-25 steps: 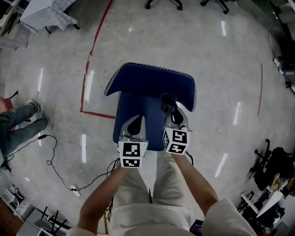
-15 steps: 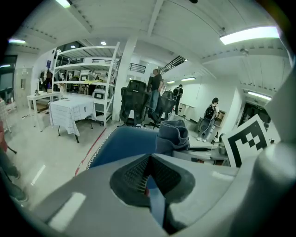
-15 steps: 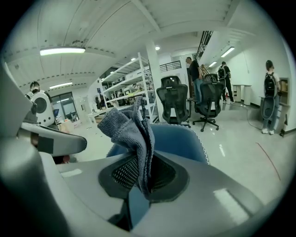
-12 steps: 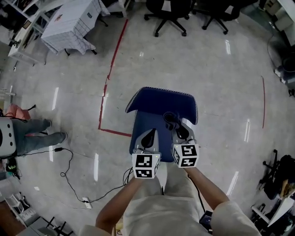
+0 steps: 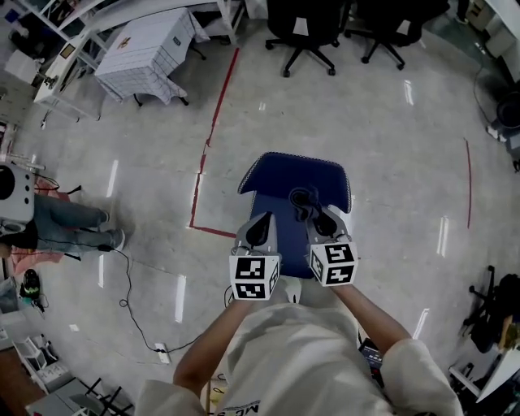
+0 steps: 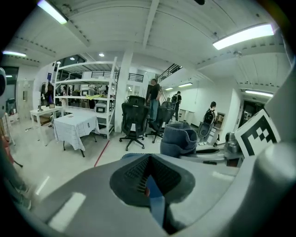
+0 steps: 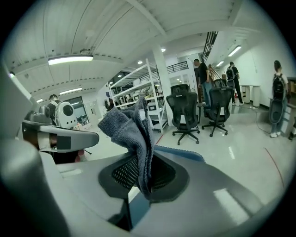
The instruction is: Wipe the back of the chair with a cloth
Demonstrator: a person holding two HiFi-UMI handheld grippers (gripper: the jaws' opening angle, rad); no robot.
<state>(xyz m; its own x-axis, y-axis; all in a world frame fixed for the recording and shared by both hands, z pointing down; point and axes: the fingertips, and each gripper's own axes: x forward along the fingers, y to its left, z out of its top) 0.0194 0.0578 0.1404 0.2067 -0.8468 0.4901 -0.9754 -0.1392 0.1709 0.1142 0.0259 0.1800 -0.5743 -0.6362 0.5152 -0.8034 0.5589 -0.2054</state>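
The blue chair (image 5: 296, 172) stands in front of me, its back on the far side and its seat under both grippers. My right gripper (image 5: 319, 218) hangs over the seat just short of the chair back and is shut on a dark grey cloth (image 5: 301, 198). In the right gripper view the cloth (image 7: 132, 132) rises folded from the right gripper (image 7: 145, 178), with the chair back's blue edge (image 7: 182, 152) behind it. My left gripper (image 5: 260, 229) is level with it on the left, shut and empty. In the left gripper view the left gripper (image 6: 148, 178) has its pads together, and the cloth (image 6: 178, 139) shows at the right.
Black office chairs (image 5: 305, 24) stand beyond the blue chair, and a table under a white checked cover (image 5: 146, 49) is at the far left. A red tape line (image 5: 215, 122) runs along the floor. A person (image 5: 57, 223) stands at the left, near a cable (image 5: 138, 301).
The head view has drawn back, so the chair looks smaller and more of the room shows. Both grippers stay over the seat, the right one holding the cloth throughout.
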